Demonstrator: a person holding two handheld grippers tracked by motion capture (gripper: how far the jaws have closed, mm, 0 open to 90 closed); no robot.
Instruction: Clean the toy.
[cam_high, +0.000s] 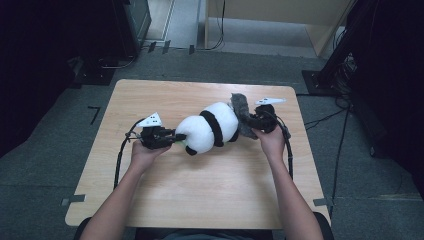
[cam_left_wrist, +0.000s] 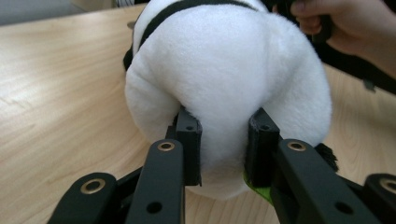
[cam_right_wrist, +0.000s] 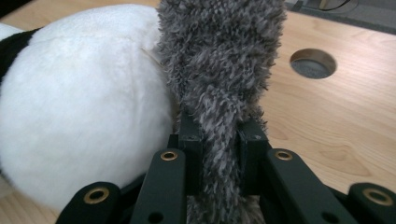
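My left gripper (cam_left_wrist: 223, 140) pinches the panda plush (cam_left_wrist: 224, 74) and my right gripper (cam_right_wrist: 219, 140) clamps the grey fuzzy cloth (cam_right_wrist: 219, 60) beside it; I think soft plush may slip out when pulled.

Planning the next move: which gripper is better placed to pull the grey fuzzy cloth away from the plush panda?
Right. The right gripper is shut on the grey cloth, while the left gripper pinches the panda at its other end, anchoring it.
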